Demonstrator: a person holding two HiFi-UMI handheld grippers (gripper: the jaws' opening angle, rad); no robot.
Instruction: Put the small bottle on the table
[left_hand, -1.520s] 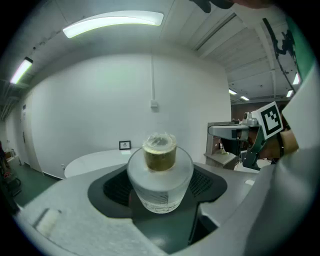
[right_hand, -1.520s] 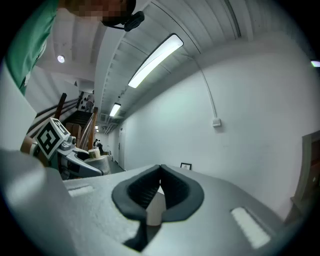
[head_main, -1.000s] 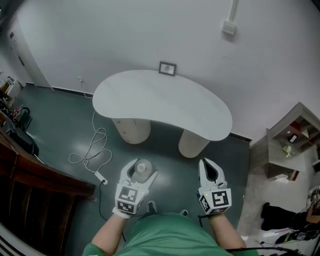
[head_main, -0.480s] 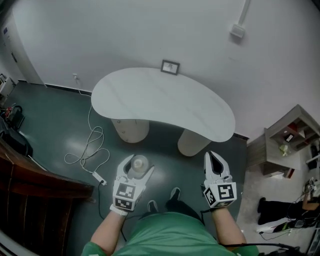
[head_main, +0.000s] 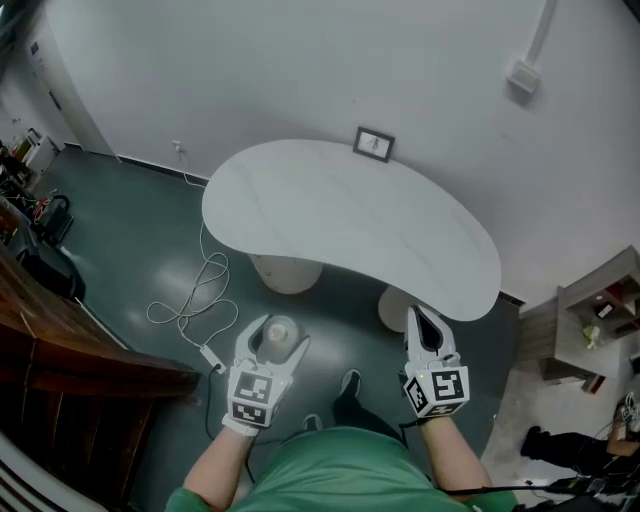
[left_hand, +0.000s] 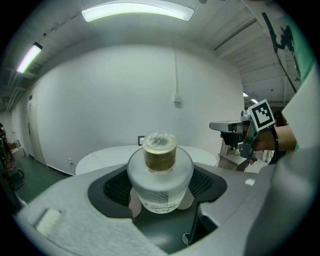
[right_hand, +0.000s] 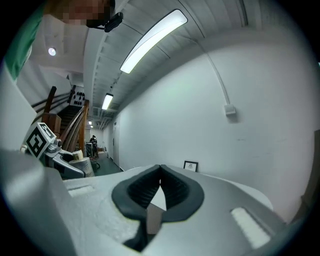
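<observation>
The left gripper (head_main: 279, 335) is clamped on the small bottle (left_hand: 160, 175), which stands upright between its jaws with a brownish cap on top, over the dark floor (head_main: 140, 250) near the front edge of the white kidney-shaped bench (head_main: 350, 220). The right gripper (head_main: 420, 320) hangs beside it, jaws pressed together with nothing between them.

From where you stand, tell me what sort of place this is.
Probably a plain indoor workroom or lab space, not a home: a bare white wall, a dark green floor with a power strip on a loose cable, ceiling strip lights, and one white kidney-shaped table.
</observation>
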